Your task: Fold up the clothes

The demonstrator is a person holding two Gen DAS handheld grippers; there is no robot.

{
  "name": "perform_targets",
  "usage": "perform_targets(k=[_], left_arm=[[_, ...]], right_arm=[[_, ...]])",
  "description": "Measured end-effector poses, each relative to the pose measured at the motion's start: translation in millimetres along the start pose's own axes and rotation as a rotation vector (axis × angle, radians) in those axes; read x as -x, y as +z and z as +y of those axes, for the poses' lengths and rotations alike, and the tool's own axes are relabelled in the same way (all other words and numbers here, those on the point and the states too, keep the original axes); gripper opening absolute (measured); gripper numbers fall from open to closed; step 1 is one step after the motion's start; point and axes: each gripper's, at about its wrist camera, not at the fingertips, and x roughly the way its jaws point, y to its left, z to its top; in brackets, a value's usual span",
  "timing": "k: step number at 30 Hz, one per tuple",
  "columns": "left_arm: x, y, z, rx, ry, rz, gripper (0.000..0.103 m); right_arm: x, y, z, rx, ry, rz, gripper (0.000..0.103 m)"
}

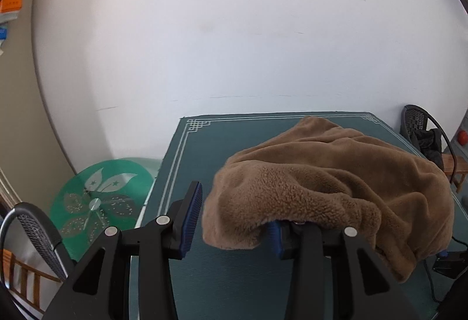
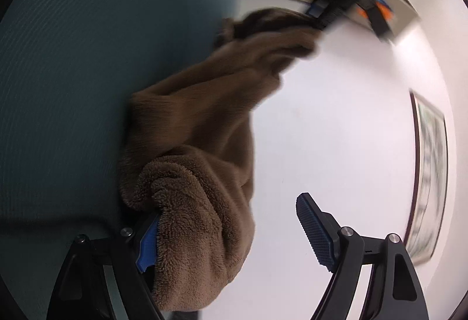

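Your left gripper [image 1: 234,220] stands with its jaws spread: the brown fleece garment [image 1: 336,179] is draped over the right-hand finger, at about 4 o'clock in the left wrist view, while the other finger [image 1: 191,214] at 7 o'clock stands bare and apart from the cloth. Nothing is pinched between the pads there. The garment lies heaped on the dark green mat [image 1: 204,150], filling the view from 3 to 5 o'clock, its far end close to the mat's white-lined border. A green round disc with a white flower pattern [image 1: 99,200] sits off the mat at 8 o'clock.

Your right gripper [image 2: 234,232] also has its jaws wide; the fleece hangs over the finger at 7 o'clock, and the pad [image 2: 314,232] at 5 o'clock is clear of it. In that blurred, rolled view the garment stretches up toward 1 o'clock, where the other gripper meets it.
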Motion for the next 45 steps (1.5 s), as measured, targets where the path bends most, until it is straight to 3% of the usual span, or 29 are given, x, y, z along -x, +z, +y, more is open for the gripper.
perform_targets(k=[1,2,6,9,11,13,16,18,21,23,27,30,33,34,35,37,41,45], left_arm=[[-1.6,0.0,4.7,0.010,0.000,0.004,0.046],[-3.6,0.1,8.9,0.018,0.000,0.009,0.046],[-18.8,2.6,15.1,0.035,-0.003,0.027,0.046],[-35.7,3.7,12.6,0.026,0.004,0.056,0.054],[-48.4,2.0,13.7,0.026,0.023,0.083,0.067],[-61.2,-1.4,15.7,0.040,0.027,0.112,0.079],[-78.1,-8.8,20.1,0.061,0.016,0.159,0.080],[-86.4,-13.5,21.2,0.071,0.011,0.183,0.080],[-94.7,-18.8,19.6,0.052,-0.006,0.210,0.080],[-97.2,-19.7,14.0,0.025,0.001,0.209,0.080],[-101.7,-20.1,3.4,-0.023,0.013,0.208,0.080],[-103.3,-20.2,1.2,-0.027,0.009,0.205,0.080],[-104.6,-17.3,3.0,-0.011,0.002,0.205,0.080],[-104.6,-16.3,3.8,-0.006,-0.002,0.206,0.080],[-104.4,-15.5,4.9,-0.004,-0.006,0.205,0.080],[-103.9,-15.3,5.5,-0.018,-0.013,0.204,0.080],[-103.0,-16.4,4.4,-0.061,-0.022,0.202,0.083],[-102.1,-22.6,1.4,-0.102,-0.051,0.208,0.085]], right_arm=[[3.6,6.2,-18.6,-0.082,0.012,0.012,0.070],[13.1,-10.6,-30.3,-0.178,0.039,0.034,0.057],[-25.8,-63.9,-113.2,-0.775,0.244,0.189,0.057],[-69.8,-125.2,-131.3,-1.076,0.324,0.349,0.063],[-96.5,-169.9,-124.4,-1.252,0.408,0.472,0.065],[-96.6,-222.4,-101.2,-1.447,0.522,0.547,0.065],[-103.0,-258.0,-78.9,-1.647,0.631,0.556,0.065],[-90.1,-259.7,-75.0,-1.636,0.629,0.514,0.065],[-105.6,-210.3,-84.0,-1.508,0.570,0.465,0.065],[-118.3,-170.2,-86.4,-1.382,0.507,0.433,0.066],[-105.4,-121.1,-90.7,-1.074,0.373,0.338,0.067],[-112.4,-74.4,-73.7,-0.832,0.349,0.244,0.067],[-111.7,-44.9,-56.9,-0.690,0.369,0.187,0.067],[-117.4,-44.8,-58.0,-0.714,0.392,0.192,0.062],[-124.5,-47.1,-60.7,-0.752,0.417,0.204,0.041],[-138.5,-51.6,-66.1,-0.827,0.468,0.227,0.022],[-179.7,-94.7,-86.0,-1.127,0.561,0.312,0.016],[-229.7,-156.6,-87.9,-1.429,0.567,0.445,0.016]])
